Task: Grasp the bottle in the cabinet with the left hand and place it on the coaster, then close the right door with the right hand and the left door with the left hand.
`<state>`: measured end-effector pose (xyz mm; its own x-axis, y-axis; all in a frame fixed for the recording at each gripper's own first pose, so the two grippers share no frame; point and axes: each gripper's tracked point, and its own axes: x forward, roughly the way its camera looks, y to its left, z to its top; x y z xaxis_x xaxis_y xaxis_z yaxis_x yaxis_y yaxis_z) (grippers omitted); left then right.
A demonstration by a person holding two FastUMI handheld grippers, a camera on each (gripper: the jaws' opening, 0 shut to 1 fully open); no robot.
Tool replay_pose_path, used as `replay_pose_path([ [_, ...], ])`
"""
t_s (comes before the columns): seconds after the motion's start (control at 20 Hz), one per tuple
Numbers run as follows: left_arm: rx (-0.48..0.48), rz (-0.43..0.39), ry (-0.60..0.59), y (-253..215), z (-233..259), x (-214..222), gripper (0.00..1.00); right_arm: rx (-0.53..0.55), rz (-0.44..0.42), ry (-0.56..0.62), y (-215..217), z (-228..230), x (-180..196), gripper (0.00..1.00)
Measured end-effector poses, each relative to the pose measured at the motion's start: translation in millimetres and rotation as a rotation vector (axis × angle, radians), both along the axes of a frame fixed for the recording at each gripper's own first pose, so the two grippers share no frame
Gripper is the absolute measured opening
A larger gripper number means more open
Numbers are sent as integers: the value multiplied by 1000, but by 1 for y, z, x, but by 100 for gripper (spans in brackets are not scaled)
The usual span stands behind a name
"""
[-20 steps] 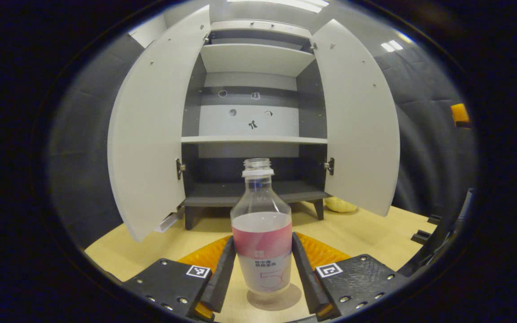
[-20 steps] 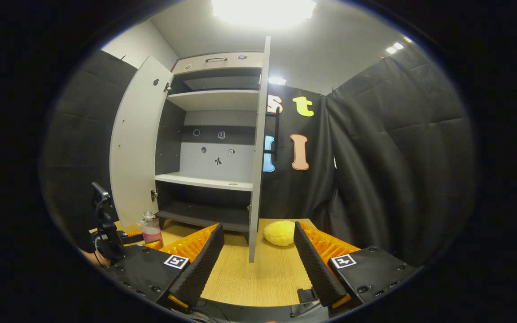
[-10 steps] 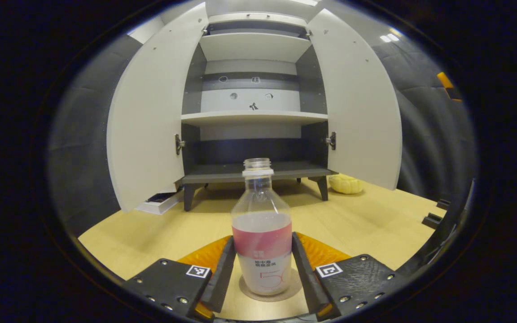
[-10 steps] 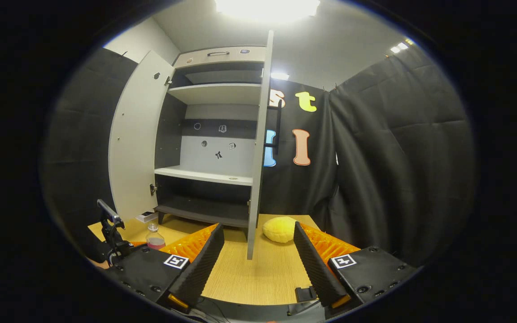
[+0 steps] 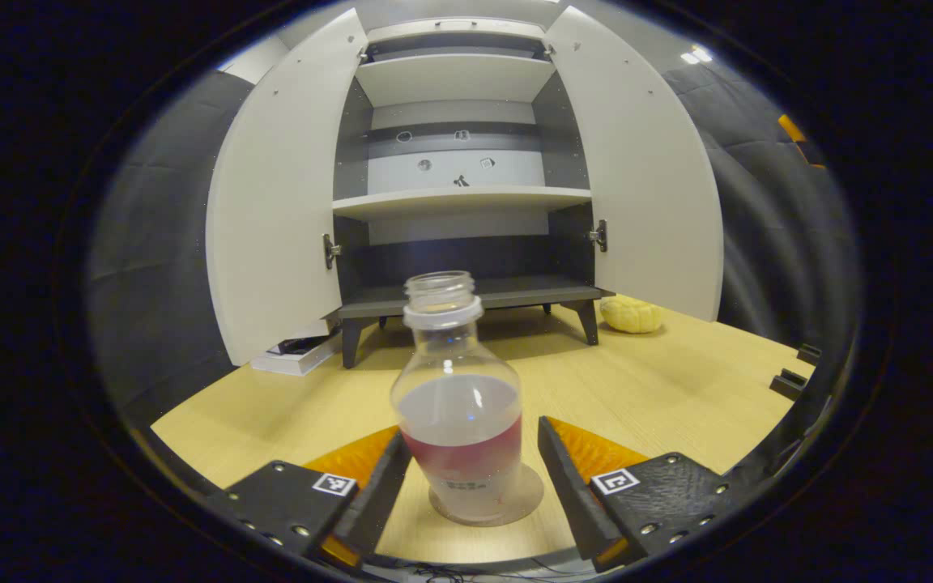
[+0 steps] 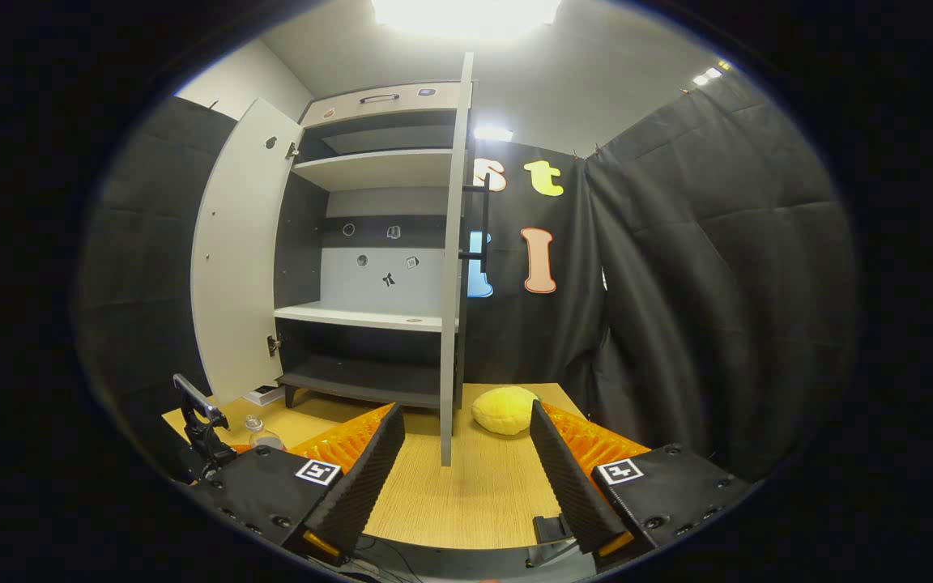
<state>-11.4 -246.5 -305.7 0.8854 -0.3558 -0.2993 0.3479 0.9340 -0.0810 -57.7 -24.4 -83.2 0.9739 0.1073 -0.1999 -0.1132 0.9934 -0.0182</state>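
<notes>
An uncapped clear bottle [image 5: 458, 421] with pink liquid and a pink label stands upright on a round coaster [image 5: 527, 495] on the wooden table. My left gripper [image 5: 473, 430] is open around it, with a thin gap showing at the right finger. Behind stands the cabinet [image 5: 458, 202] with its left door [image 5: 272, 202] and right door [image 5: 645, 178] swung wide. In the right gripper view, my right gripper [image 6: 466, 411] is open and holds nothing. It faces the right door's edge [image 6: 450, 267], which carries a dark handle. The bottle [image 6: 256, 433] shows low at the left there.
A yellow soft object [image 5: 632, 314] lies on the table by the cabinet's right leg, also visible as the yellow object [image 6: 503, 409]. A flat white box [image 5: 296, 355] sits under the left door. Black cloth walls close in the right side.
The bottle came down onto the coaster, and my left gripper's fingers have spread off it. The right gripper view has shifted slightly relative to the right door's edge.
</notes>
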Motion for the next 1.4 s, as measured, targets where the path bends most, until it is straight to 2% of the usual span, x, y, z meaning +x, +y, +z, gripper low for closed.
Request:
replay_pose_path([
  [0.05,6,-1,6,1,0,-6,91,5,0,-2,-2,0,-1,99],
  [0.1,16,3,13,3,0,-11,96,10,0,-4,-4,1,0,96],
  [0.15,26,11,17,5,4,-13,96,15,-1,-8,-5,2,-1,99],
  [0.2,29,17,10,7,11,-12,87,20,-1,-14,-6,4,0,99],
  [0.25,28,24,2,12,16,-11,87,23,1,-20,-6,5,1,99],
  [0.3,25,30,-6,17,24,-10,92,26,3,-23,-6,6,2,99],
  [0.45,6,49,-30,28,57,-10,91,48,8,-34,-8,7,5,96],
  [0.65,-12,85,-74,45,107,-13,91,92,16,-36,-9,6,14,99],
  [0.95,21,194,-141,107,189,-3,91,110,14,-65,-14,18,45,99],
  [1.0,20,214,-145,119,201,1,96,111,9,-72,-14,21,52,99],
  [1.05,21,236,-148,132,211,4,96,109,1,-79,-15,22,59,99],
  [1.15,12,285,-144,157,228,16,96,110,-20,-81,-19,25,74,99],
  [1.2,5,306,-139,168,234,20,91,111,-26,-81,-20,27,81,99],
  [1.25,-6,326,-145,180,242,24,96,107,-38,-85,-22,29,88,99],
  [1.4,-13,383,-161,210,253,33,96,89,-97,-86,-36,38,110,99],
])
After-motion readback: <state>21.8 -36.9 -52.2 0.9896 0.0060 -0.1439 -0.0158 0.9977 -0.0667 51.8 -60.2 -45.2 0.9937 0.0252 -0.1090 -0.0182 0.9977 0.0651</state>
